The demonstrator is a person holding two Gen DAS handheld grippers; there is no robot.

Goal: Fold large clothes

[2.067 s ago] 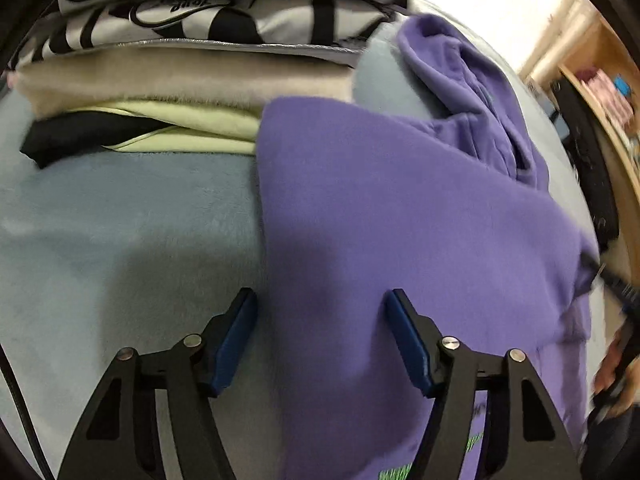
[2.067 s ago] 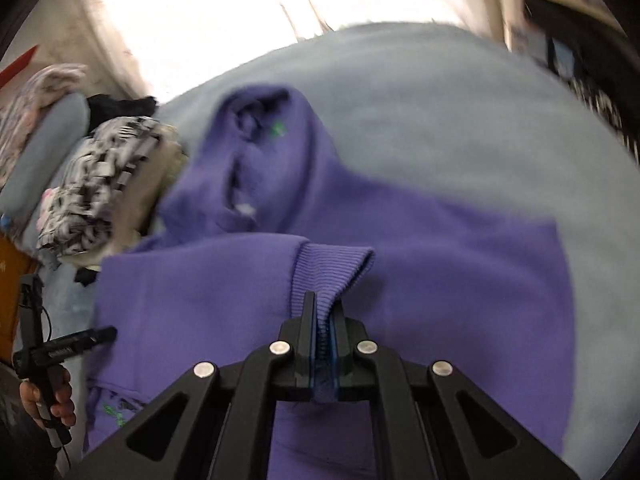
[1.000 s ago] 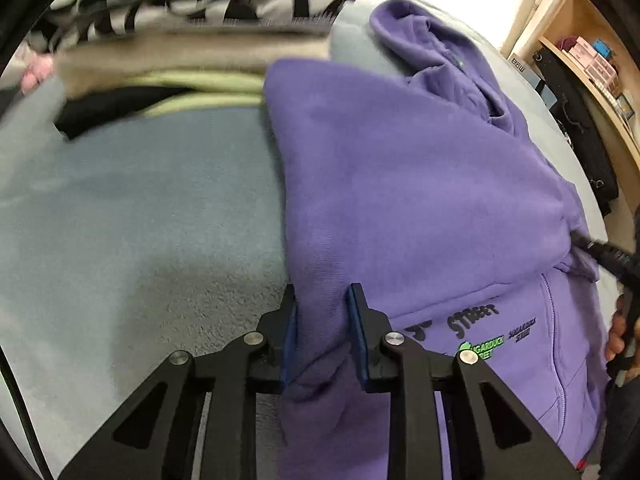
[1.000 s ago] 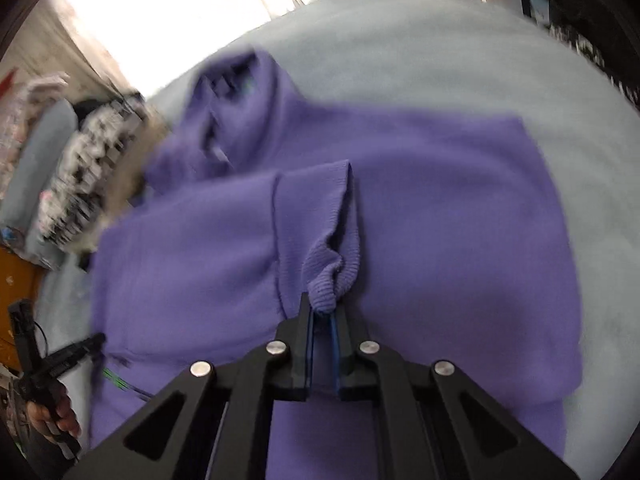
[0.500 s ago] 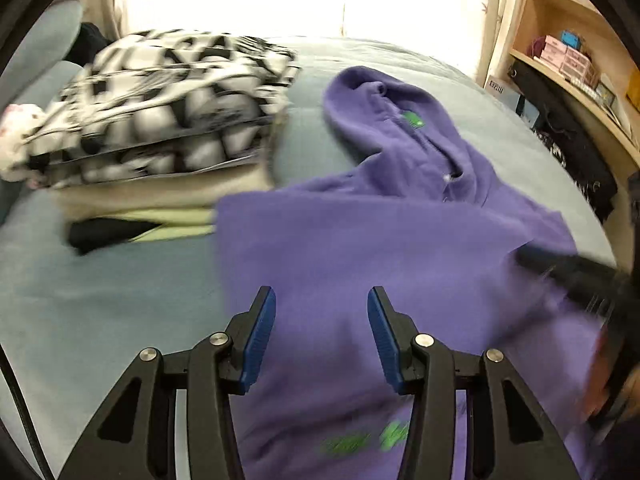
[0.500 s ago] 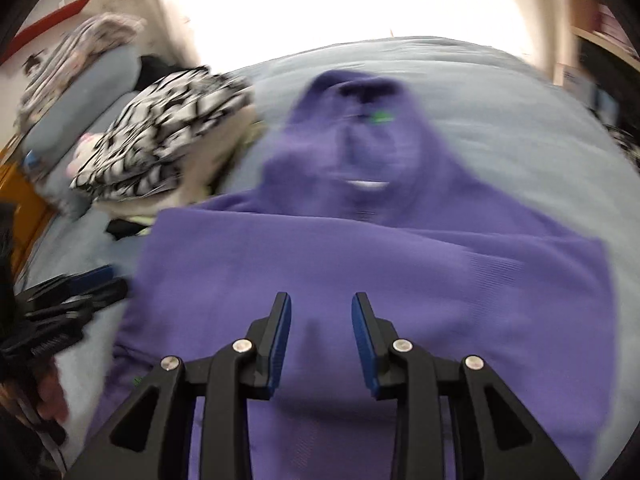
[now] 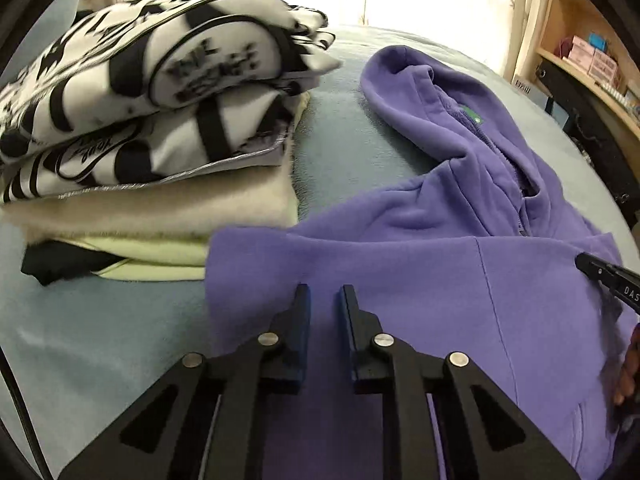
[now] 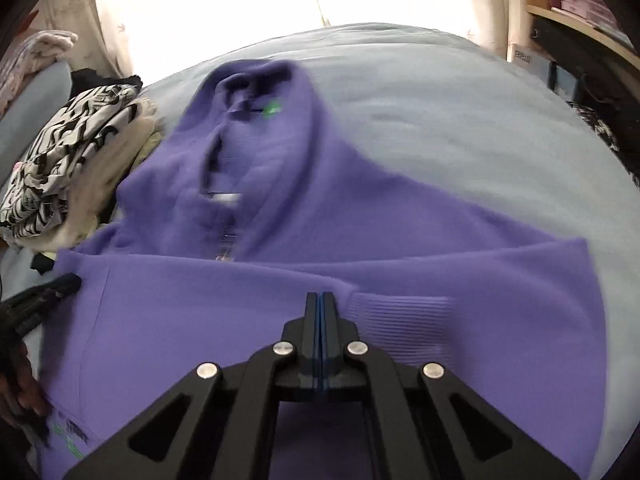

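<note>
left wrist view: left gripper (image 7: 324,300) low centre, jaws closing with nothing pinched, over purple hoodie (image 7: 460,280) spread centre-right on the bed (image 7: 120,344) | right wrist view: right gripper (image 8: 320,300) pressed together, empty, beside ribbed cuff (image 8: 396,316) | advice: pinch the hem corners evenly, fold towards the hood (image 8: 256,92).
</note>
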